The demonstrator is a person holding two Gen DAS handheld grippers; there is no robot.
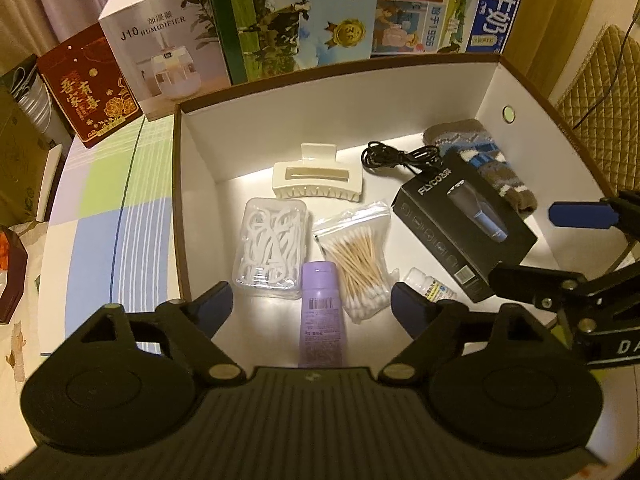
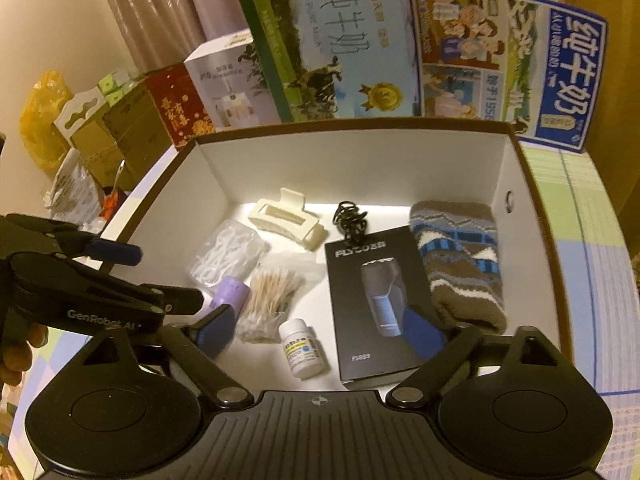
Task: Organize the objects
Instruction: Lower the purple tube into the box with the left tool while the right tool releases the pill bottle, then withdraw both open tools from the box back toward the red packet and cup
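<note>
A white open box (image 1: 200, 152) holds a cream hair claw (image 1: 316, 180), a clear case of floss picks (image 1: 272, 252), a bag of cotton swabs (image 1: 360, 256), a purple bottle (image 1: 322, 312) lying down, a small white pill bottle (image 2: 302, 348), a black shaver box (image 2: 376, 300), a coiled black cable (image 2: 350, 220) and a striped sock (image 2: 460, 264). My left gripper (image 1: 312, 304) hovers open above the purple bottle, holding nothing. Over the pill bottle and shaver box my right gripper (image 2: 320, 330) is open and empty.
Behind the box stand a humidifier carton (image 1: 168, 48), a red gift box (image 1: 92, 88) and two milk cartons (image 1: 300, 12) (image 2: 512, 64). The checked tablecloth (image 1: 120, 200) shows on the left. A quilted chair (image 1: 600, 80) is at the right. A hand (image 2: 16, 356) holds the left gripper.
</note>
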